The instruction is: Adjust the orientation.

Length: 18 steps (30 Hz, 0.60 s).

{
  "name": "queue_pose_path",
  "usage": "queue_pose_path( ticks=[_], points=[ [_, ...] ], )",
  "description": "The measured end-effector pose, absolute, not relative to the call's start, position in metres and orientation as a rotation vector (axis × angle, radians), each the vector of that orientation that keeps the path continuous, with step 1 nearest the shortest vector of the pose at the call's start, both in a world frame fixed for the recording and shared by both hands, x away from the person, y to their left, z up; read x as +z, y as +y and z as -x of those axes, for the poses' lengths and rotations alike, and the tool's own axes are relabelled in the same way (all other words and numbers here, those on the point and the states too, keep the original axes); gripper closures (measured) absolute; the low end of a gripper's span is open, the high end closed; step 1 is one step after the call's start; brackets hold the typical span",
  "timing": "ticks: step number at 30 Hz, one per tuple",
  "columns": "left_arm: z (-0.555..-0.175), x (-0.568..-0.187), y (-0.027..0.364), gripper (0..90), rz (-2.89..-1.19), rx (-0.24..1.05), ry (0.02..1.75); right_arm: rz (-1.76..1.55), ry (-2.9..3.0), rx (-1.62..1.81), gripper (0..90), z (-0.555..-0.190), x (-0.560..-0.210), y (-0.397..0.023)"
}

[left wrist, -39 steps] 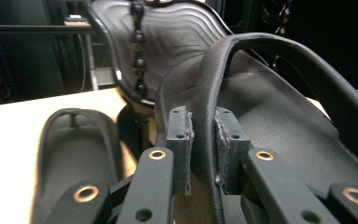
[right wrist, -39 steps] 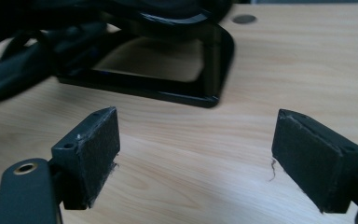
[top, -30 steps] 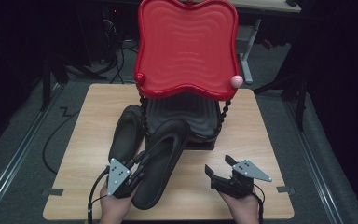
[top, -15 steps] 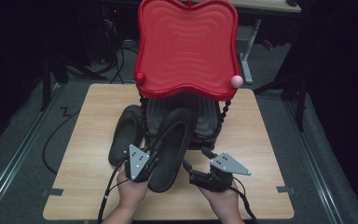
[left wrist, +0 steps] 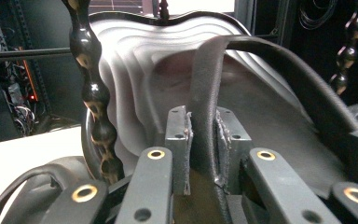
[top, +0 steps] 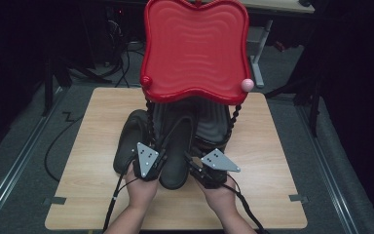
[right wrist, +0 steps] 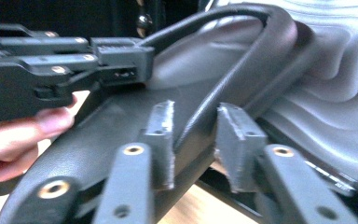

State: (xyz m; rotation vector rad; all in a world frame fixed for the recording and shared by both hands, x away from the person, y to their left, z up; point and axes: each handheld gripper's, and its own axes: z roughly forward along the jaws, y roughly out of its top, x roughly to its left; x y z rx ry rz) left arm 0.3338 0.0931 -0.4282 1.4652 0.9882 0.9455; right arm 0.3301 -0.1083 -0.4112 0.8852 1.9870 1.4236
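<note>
Two grippers work on one black sandal (top: 176, 155) at the near side of the table (top: 92, 195). The left gripper (left wrist: 200, 140) pinches its strap (left wrist: 205, 93). The right gripper (right wrist: 193, 135) has just been closing around the strap, not squeezing yet. Farther back, the high view shows a second sandal (top: 129, 141) waiting beside a red tray (top: 195, 48); the sandal looks partway onto the lower black shelf (left wrist: 135, 79).

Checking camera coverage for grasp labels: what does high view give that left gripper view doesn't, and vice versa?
High view adds: the red tray on top of the rack, its pink ball, the wooden table, and a second sandal lying on it. Left gripper view adds: the left gripper with its pads pressed on the sandal strap, and the lower black tray with its wavy surface up close. Both: the held sandal and a black beaded post.
</note>
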Motion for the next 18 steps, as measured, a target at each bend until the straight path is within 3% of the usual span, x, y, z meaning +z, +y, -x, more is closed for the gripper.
queue_pose_path(
  ticks=[2,7,13,18],
  points=[
    [-0.338,-0.428,0.092,76.9,-1.471,0.944,0.991,-0.894,1.974,1.409,74.4,-0.335,-0.412,-0.107],
    [-0.354,-0.432,0.094,73.8,-1.483,0.896,0.974,-0.915,1.929,1.366,80.1,-0.348,-0.41,-0.104],
    [-0.344,-0.433,0.101,53.4,-1.515,0.778,0.909,-1.003,1.841,1.311,85.0,-0.358,-0.418,-0.102],
    [-0.325,-0.439,0.096,50.3,-1.525,0.811,0.911,-1.012,1.806,1.295,85.2,-0.359,-0.419,-0.097]
  ],
)
